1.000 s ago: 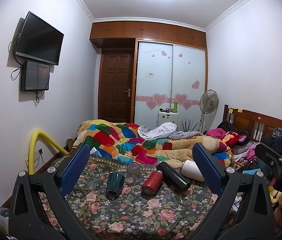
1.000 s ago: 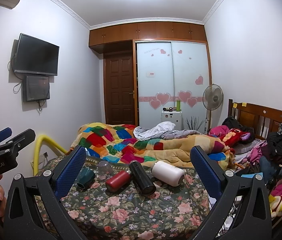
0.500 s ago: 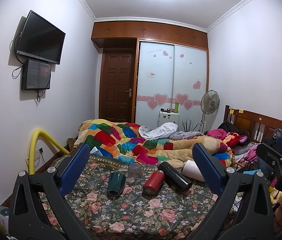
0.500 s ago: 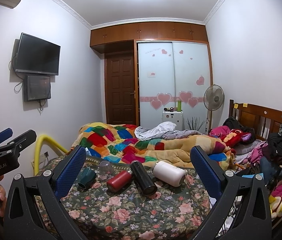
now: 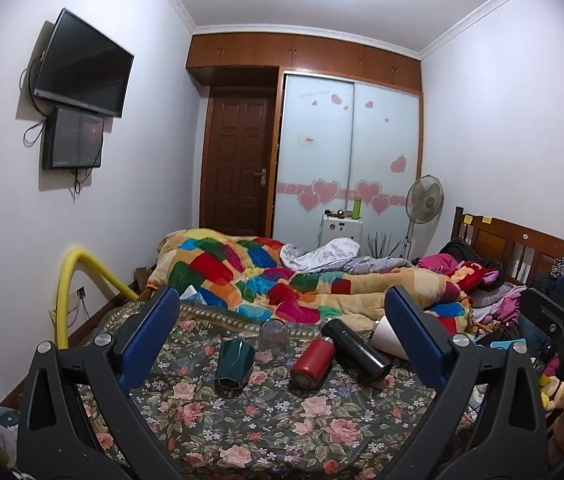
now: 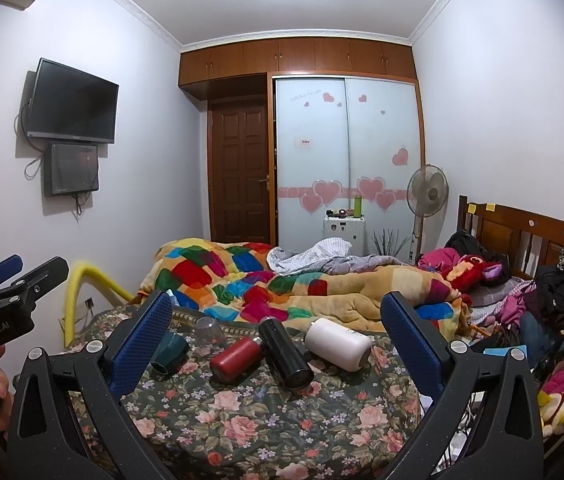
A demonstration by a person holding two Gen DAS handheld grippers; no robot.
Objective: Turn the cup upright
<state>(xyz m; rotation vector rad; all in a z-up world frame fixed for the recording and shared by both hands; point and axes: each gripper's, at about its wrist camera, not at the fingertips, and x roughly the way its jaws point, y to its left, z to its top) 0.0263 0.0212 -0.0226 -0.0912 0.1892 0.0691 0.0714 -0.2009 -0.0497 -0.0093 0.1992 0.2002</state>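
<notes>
Left hand-held gripper (image 5: 282, 340) gaping, hovering before toppled green cup (image 5: 234, 367)

Over the last second the left wrist view shifts slightly: the dark green faceted cup (image 5: 231, 367) lying on its side, the clear glass tumbler (image 5: 272, 334) and the red cylindrical bottle (image 5: 310, 363) all drift a little right and down in frame, so the camera creeps toward the left. In the right wrist view the white cylindrical bottle (image 6: 337, 343) drifts slightly right, and the other handheld gripper (image 6: 6, 280) at the left edge sits marginally higher.
</notes>
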